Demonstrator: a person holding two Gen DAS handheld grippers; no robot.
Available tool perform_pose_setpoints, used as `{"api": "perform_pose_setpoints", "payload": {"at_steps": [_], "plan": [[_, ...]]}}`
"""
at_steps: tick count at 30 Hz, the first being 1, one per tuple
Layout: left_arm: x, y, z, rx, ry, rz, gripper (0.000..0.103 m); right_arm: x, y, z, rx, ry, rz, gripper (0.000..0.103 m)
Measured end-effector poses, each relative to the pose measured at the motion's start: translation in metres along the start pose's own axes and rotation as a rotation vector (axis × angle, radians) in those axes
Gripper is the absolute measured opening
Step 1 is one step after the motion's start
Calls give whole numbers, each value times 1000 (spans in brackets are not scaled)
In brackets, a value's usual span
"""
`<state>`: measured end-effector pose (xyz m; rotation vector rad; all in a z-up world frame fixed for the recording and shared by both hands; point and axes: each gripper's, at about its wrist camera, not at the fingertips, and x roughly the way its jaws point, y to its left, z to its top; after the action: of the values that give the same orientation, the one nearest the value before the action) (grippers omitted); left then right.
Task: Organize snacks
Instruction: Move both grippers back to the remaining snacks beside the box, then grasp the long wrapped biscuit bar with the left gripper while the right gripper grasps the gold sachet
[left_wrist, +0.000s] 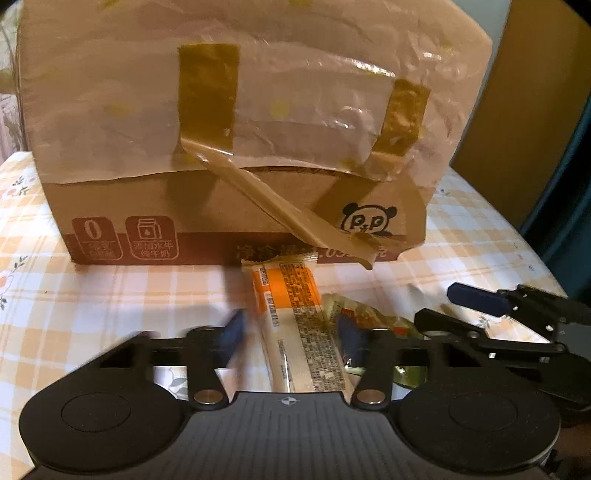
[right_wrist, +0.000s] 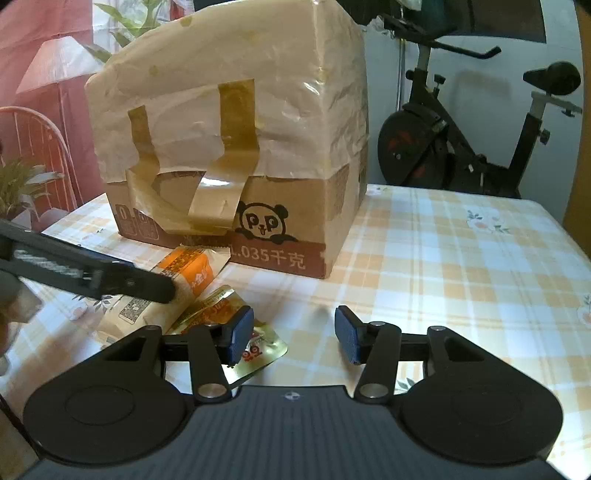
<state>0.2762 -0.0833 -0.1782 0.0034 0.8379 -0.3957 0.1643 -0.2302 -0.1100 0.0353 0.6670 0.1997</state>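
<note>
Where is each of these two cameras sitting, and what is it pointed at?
Left wrist: rides on the left gripper, looking down along its fingers at the orange-and-white snack bar between them, the cardboard box behind; the right gripper shows at the right edge.
Right wrist: rides on the right gripper, facing the gold snack packet and checked tablecloth; the left gripper reaches in from the left.
Shared: box, bar, packet, tablecloth.

We see a matt brown cardboard box (right_wrist: 295, 229) part-wrapped in crinkled, glossy plastic film (right_wrist: 288, 110) with shiny tape (right_wrist: 216, 203); snack packets in glossy foil (right_wrist: 266, 350) and smooth printed wrapper (left_wrist: 295, 314); a checked cloth (right_wrist: 461, 277) over the worktop; matt black plastic hand-held gripper (right_wrist: 294, 334)
</note>
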Motion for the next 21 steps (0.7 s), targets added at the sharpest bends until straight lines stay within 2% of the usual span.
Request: {"api": "perform_pose_setpoints", "payload": {"at_steps": [4, 11, 16, 19, 20, 21], "plan": [[-7, 0, -6, 3, -13, 37, 42, -3, 4, -1, -19, -9, 7, 52], [-39, 19, -26, -66, -55, 50, 42, 0, 9, -2, -53, -4, 51, 53], [-53, 27, -32, -107, -84, 63, 42, 3, 17, -2, -109, 24, 90, 59], [-56, 31, -31, -112, -97, 61, 42, 7, 25, -1, -175, 57, 123, 69], [-59, 32, -31, -112, -100, 57, 42, 9, 28, 0, -201, 68, 122, 76], [-60, 31, -33, -112, -102, 52, 42, 11, 32, 0, -227, 78, 115, 77]]}}
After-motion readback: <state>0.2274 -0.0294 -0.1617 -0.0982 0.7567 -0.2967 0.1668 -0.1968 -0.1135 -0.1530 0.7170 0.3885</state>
